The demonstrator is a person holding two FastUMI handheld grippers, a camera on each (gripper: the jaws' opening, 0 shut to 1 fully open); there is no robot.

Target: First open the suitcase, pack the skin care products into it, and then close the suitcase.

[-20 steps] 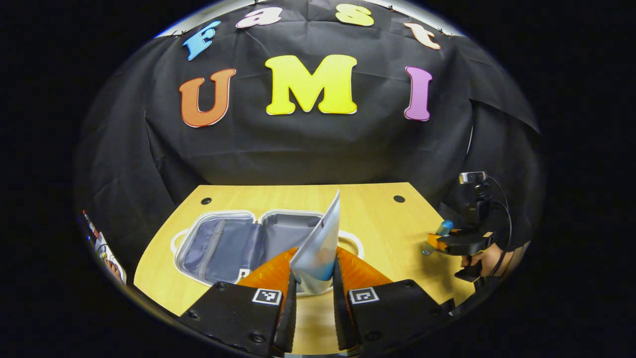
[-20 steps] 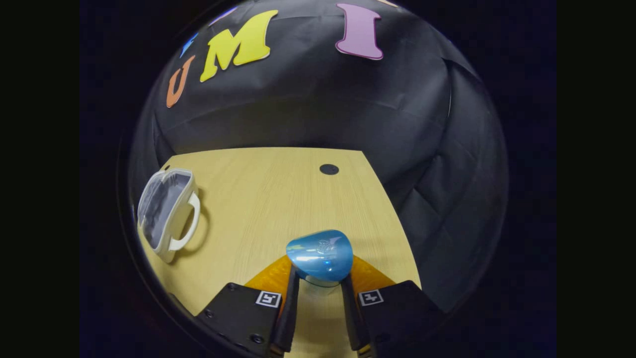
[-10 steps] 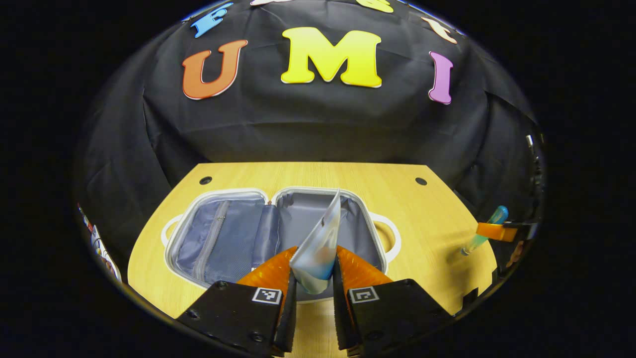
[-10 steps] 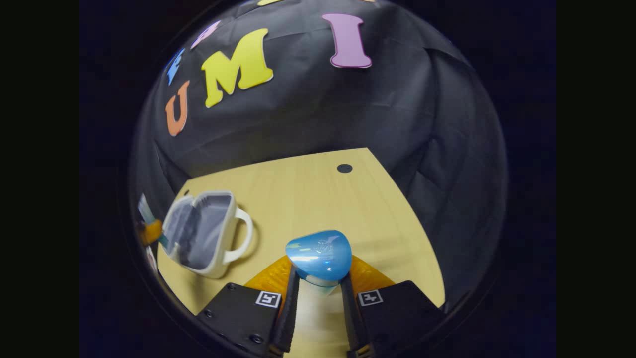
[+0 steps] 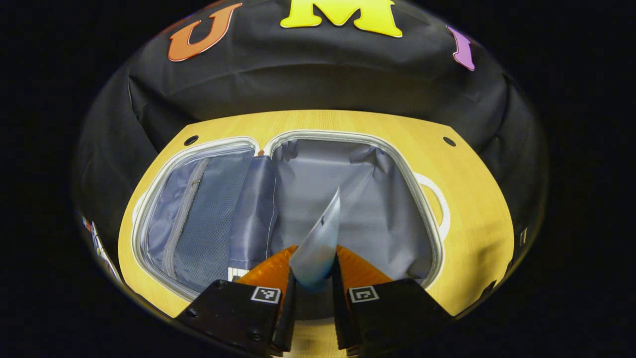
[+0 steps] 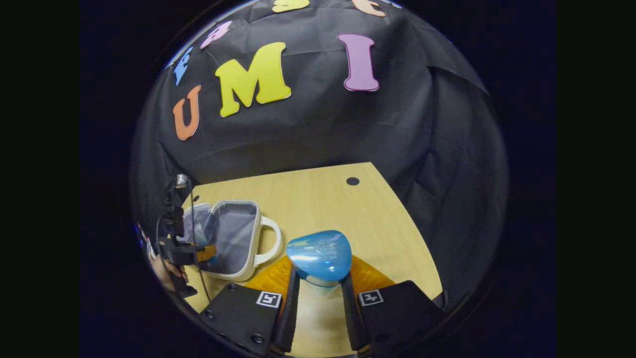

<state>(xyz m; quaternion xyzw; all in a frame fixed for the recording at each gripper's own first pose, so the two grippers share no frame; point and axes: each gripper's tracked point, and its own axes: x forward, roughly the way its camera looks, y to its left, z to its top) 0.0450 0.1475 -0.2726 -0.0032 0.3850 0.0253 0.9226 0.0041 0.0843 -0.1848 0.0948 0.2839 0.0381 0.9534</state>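
Observation:
The small white-rimmed suitcase (image 5: 348, 164) lies open flat on the wooden table, grey lining up, a mesh zip pocket in its left half. My left gripper (image 5: 312, 278) is shut on a silvery-blue skin care sachet (image 5: 318, 243), held upright just above the suitcase's right half. In the right gripper view, my right gripper (image 6: 319, 291) is shut on a bottle with a shiny blue cap (image 6: 319, 254), above the table to the right of the suitcase (image 6: 233, 238). The left gripper (image 6: 198, 252) and the hand holding it hover over the suitcase's near edge there.
The light wooden table (image 6: 323, 204) has round cable holes near its far corners (image 6: 353, 181). A white carry handle (image 5: 439, 204) sticks out from the suitcase's right side. Black cloth walls close off the back and sides.
My left gripper has moved forward and down with the sachet, from in front of the suitcase to right over its open right half. My right gripper has turned left toward the suitcase with the bottle.

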